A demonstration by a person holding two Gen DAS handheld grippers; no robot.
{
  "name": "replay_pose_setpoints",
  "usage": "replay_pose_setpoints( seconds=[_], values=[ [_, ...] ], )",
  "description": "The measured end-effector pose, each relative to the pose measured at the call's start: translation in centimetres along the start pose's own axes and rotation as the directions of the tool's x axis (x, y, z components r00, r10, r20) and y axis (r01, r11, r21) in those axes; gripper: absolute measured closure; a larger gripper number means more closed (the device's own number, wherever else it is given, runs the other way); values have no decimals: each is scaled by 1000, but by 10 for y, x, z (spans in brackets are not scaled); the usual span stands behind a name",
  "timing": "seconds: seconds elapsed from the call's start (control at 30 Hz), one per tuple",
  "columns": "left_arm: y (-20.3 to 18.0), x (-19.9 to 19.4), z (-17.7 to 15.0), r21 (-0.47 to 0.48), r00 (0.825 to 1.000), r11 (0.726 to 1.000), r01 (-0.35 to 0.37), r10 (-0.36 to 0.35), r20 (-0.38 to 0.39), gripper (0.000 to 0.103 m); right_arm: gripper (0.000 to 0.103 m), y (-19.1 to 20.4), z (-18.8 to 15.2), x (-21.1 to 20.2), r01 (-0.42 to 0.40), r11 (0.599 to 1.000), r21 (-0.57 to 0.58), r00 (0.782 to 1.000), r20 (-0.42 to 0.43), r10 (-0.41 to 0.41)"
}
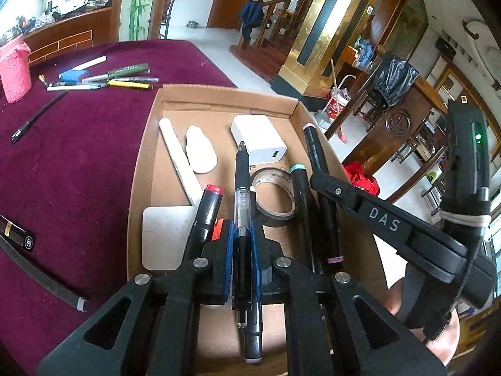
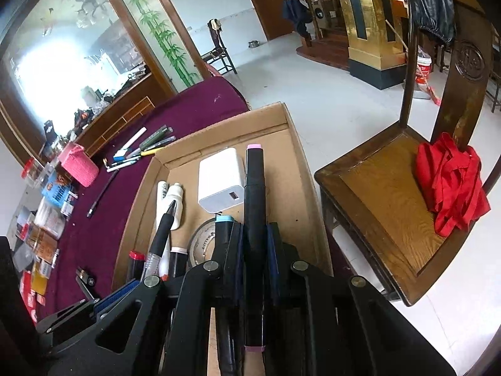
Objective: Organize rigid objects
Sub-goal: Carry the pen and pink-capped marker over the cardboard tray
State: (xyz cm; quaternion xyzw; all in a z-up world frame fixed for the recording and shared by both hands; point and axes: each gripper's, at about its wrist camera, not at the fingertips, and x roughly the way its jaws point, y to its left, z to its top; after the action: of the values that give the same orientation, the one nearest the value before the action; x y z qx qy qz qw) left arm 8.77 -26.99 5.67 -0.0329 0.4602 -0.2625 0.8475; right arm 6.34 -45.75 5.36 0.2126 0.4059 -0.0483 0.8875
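My left gripper is shut on a black gel pen with a clear barrel, held over the cardboard tray. The pen points away along the fingers. My right gripper is shut on a black marker with pink ends, above the tray's right side. In the left wrist view the right gripper comes in from the right with that marker. The tray holds a white charger, a tape roll, a white bottle, a red-capped marker and a teal-capped marker.
Several loose pens lie on the maroon cloth beyond the tray, beside a pink knitted holder and a black pen. A wooden chair with a red cloth stands right of the table. Small boxes crowd the left.
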Motion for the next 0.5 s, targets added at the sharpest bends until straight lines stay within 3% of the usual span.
replay_pose_setpoints(
  seconds=[0.5],
  values=[
    [2,6,-1,-15,1000,1000,13,-13,-17,95,89,1,-2,4,43,999,-3,999,-21,-43]
  ],
)
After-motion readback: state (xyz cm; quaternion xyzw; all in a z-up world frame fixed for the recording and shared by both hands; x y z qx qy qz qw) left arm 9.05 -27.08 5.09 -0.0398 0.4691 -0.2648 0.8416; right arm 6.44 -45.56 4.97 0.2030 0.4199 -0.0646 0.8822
